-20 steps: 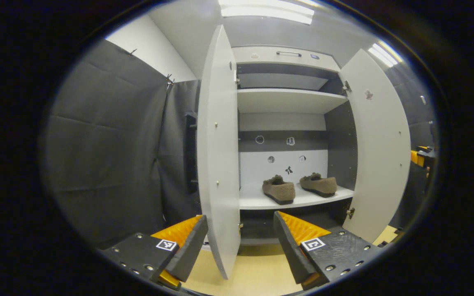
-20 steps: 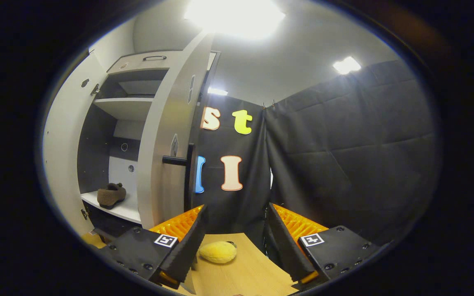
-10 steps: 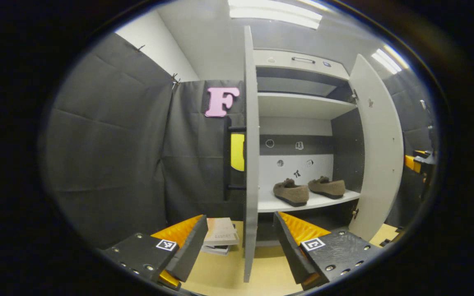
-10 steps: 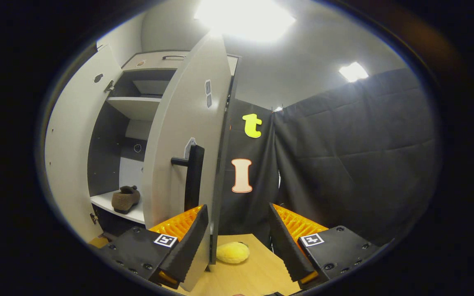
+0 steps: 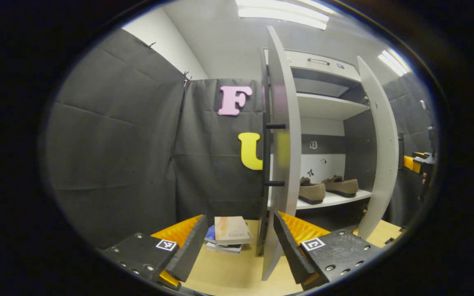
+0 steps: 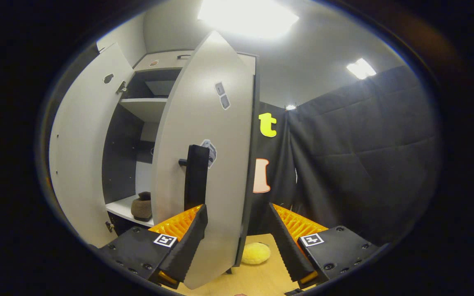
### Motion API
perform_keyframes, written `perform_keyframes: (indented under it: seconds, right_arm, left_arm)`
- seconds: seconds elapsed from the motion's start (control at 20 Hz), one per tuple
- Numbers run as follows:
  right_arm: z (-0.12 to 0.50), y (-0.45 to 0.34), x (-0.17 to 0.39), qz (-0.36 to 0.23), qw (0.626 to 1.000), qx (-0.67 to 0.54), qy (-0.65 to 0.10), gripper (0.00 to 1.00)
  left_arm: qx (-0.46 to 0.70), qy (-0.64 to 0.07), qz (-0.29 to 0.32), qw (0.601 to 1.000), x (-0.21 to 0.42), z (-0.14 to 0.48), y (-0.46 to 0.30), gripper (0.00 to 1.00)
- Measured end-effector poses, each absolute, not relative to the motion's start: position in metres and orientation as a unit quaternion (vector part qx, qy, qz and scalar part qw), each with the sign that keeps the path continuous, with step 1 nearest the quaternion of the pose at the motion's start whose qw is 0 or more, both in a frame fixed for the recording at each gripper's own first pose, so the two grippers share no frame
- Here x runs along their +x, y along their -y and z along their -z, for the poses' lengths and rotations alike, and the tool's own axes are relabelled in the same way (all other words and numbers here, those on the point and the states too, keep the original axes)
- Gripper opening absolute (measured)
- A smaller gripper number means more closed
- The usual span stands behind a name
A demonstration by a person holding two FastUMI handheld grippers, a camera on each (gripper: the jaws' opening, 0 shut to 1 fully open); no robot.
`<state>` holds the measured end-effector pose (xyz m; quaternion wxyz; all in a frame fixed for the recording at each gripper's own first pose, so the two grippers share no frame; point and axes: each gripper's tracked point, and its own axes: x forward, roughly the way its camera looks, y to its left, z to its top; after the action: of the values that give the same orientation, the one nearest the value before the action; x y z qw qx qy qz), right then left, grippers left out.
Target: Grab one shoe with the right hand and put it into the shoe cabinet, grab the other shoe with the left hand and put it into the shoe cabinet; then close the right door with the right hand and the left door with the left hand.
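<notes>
Both doors have swung partway inward, left tool (image 5: 237,242) and right tool (image 6: 237,242) spread, gripping nothing.

Two brown shoes (image 5: 327,189) on the cabinet shelf (image 5: 335,200) between half-open doors, left gripper (image 5: 237,246) agape before the left door (image 5: 282,135).

Shoes (image 5: 328,189) on cabinet shelf (image 5: 335,200)

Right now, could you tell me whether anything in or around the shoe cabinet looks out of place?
Nothing looks damaged or spilled. Both brown fuzzy slippers sit upright on the white lower shelf. Both pale grey cabinet doors stand part-open. A stack of books and a yellow plush object lie on the wooden floor.
</notes>
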<state>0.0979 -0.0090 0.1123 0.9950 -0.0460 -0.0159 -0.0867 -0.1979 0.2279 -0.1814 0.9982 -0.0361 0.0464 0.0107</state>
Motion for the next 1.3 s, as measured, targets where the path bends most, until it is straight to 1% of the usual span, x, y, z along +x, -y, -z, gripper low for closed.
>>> perform_keyframes:
  seconds: [0.05, 0.1, 0.15, 0.2, 0.25, 0.3, 0.35, 0.4, 0.45, 0.5, 0.55, 0.7, 0.75, 0.85, 0.9, 1.0, 1.1, 1.15, 1.25, 1.3]
  right_arm:
    - [-0.112, 0.000, 0.103, 0.079, 0.996, -0.046, 0.017, 0.90]
    - [-0.110, -0.009, 0.110, 0.070, 0.996, -0.045, 0.017, 0.91]
    - [-0.107, -0.016, 0.115, 0.064, 0.997, -0.046, 0.016, 0.91]
    - [-0.107, -0.022, 0.119, 0.063, 0.997, -0.049, 0.018, 0.92]
    - [-0.108, -0.024, 0.122, 0.065, 0.996, -0.053, 0.021, 0.91]
    - [-0.107, -0.025, 0.123, 0.065, 0.996, -0.056, 0.022, 0.91]
    - [-0.108, -0.026, 0.124, 0.064, 0.996, -0.056, 0.022, 0.94]
    - [-0.107, -0.026, 0.124, 0.063, 0.996, -0.053, 0.020, 0.91]
    - [-0.104, -0.027, 0.122, 0.060, 0.997, -0.048, 0.016, 0.91]
    - [-0.103, -0.026, 0.118, 0.058, 0.997, -0.043, 0.014, 0.92]
    - [-0.102, -0.025, 0.114, 0.057, 0.998, -0.038, 0.013, 0.98]
    - [-0.095, -0.022, 0.095, 0.050, 0.998, -0.024, 0.006, 0.98]
    - [-0.091, -0.021, 0.087, 0.045, 0.999, -0.019, 0.002, 0.97]
    - [-0.080, -0.017, 0.071, 0.038, 0.999, -0.014, -0.006, 0.97]
    - [-0.075, -0.011, 0.065, 0.041, 0.999, -0.017, -0.009, 0.97]
    - [-0.063, 0.000, 0.054, 0.045, 0.998, -0.027, -0.023, 0.98]
    - [-0.054, 0.016, 0.045, 0.045, 0.998, -0.029, -0.038, 0.98]
    - [-0.051, 0.022, 0.042, 0.045, 0.998, -0.027, -0.042, 0.98]
    - [-0.046, 0.035, 0.040, 0.048, 0.997, -0.022, -0.049, 0.97]
    - [-0.045, 0.040, 0.042, 0.047, 0.997, -0.021, -0.051, 0.98]
  left_arm:
    - [-0.035, -0.048, -0.015, 0.998, -0.198, 0.183, -0.233, 0.93]
    - [-0.034, -0.049, -0.018, 0.998, -0.202, 0.185, -0.238, 0.97]
    - [-0.033, -0.050, -0.021, 0.998, -0.203, 0.186, -0.242, 0.93]
    - [-0.032, -0.050, -0.025, 0.998, -0.204, 0.187, -0.246, 0.93]
    - [-0.032, -0.051, -0.028, 0.998, -0.205, 0.187, -0.250, 0.96]
    - [-0.032, -0.050, -0.030, 0.998, -0.205, 0.186, -0.253, 0.97]
    - [-0.031, -0.050, -0.031, 0.998, -0.203, 0.185, -0.255, 0.97]
    - [-0.029, -0.049, -0.033, 0.998, -0.203, 0.185, -0.258, 0.97]
    - [-0.027, -0.047, -0.034, 0.998, -0.199, 0.182, -0.261, 0.93]
    - [-0.024, -0.044, -0.034, 0.998, -0.194, 0.178, -0.263, 0.93]
    - [-0.021, -0.041, -0.034, 0.998, -0.188, 0.175, -0.265, 0.93]
    - [-0.013, -0.029, -0.029, 0.999, -0.166, 0.159, -0.265, 0.93]
    - [-0.013, -0.026, -0.027, 0.999, -0.159, 0.154, -0.265, 0.97]
    - [-0.013, -0.023, -0.029, 0.999, -0.145, 0.146, -0.266, 0.97]
    - [-0.013, -0.021, -0.032, 0.999, -0.136, 0.144, -0.266, 0.93]
    - [-0.017, -0.016, -0.032, 0.999, -0.128, 0.138, -0.259, 0.93]
    - [-0.006, -0.012, -0.046, 0.999, -0.128, 0.133, -0.261, 0.93]
    - [0.000, -0.010, -0.048, 0.999, -0.127, 0.131, -0.259, 0.97]
    - [0.002, -0.009, -0.052, 0.999, -0.126, 0.130, -0.254, 0.92]
    - [0.003, -0.010, -0.056, 0.998, -0.126, 0.131, -0.254, 0.92]
